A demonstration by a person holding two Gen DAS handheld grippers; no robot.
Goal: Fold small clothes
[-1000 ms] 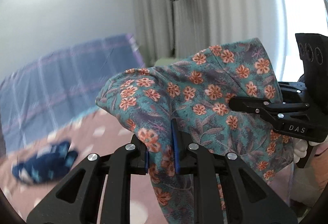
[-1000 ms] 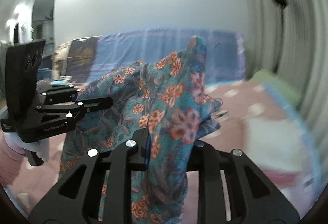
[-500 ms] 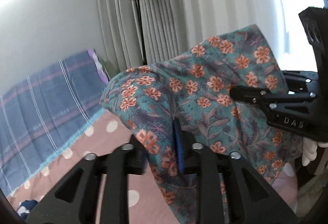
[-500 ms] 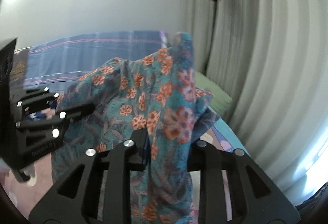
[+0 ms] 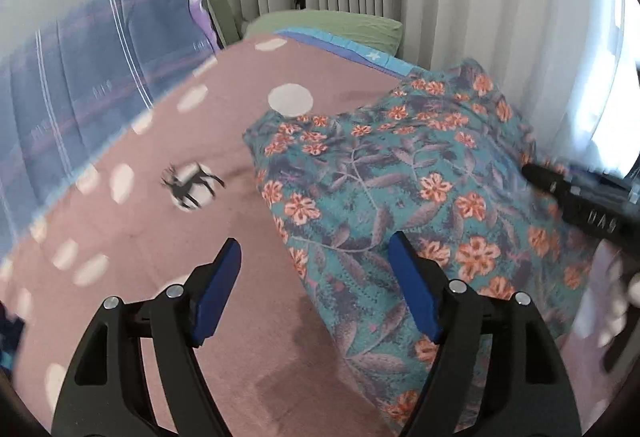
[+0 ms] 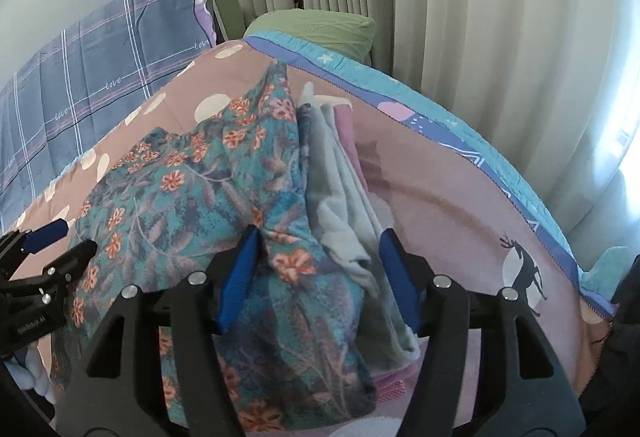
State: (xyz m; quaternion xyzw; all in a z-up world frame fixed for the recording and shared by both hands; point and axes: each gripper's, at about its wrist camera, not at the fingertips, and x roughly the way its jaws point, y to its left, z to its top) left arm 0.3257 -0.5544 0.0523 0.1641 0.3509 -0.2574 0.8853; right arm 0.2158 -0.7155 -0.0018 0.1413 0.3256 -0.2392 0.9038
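The floral garment (image 5: 400, 197) lies on the pink dotted blanket (image 5: 160, 237), partly over a pile of folded pale clothes (image 6: 348, 205). Its long axis runs away from both tongs. The left gripper (image 5: 314, 257) is opening beside its left edge, holding nothing. The right gripper (image 6: 320, 249) is opening astride its near fold and seems nearer.

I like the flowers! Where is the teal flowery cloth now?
The teal floral cloth lies on the pink spotted blanket, just left of a grey and pink clothes stack in the right wrist view.

Readable lettering in both wrist views

The blue plaid sheet (image 6: 92, 77) carried a repeated "love"; the right gripper (image 5: 592, 213) showed mirrored "DAS".
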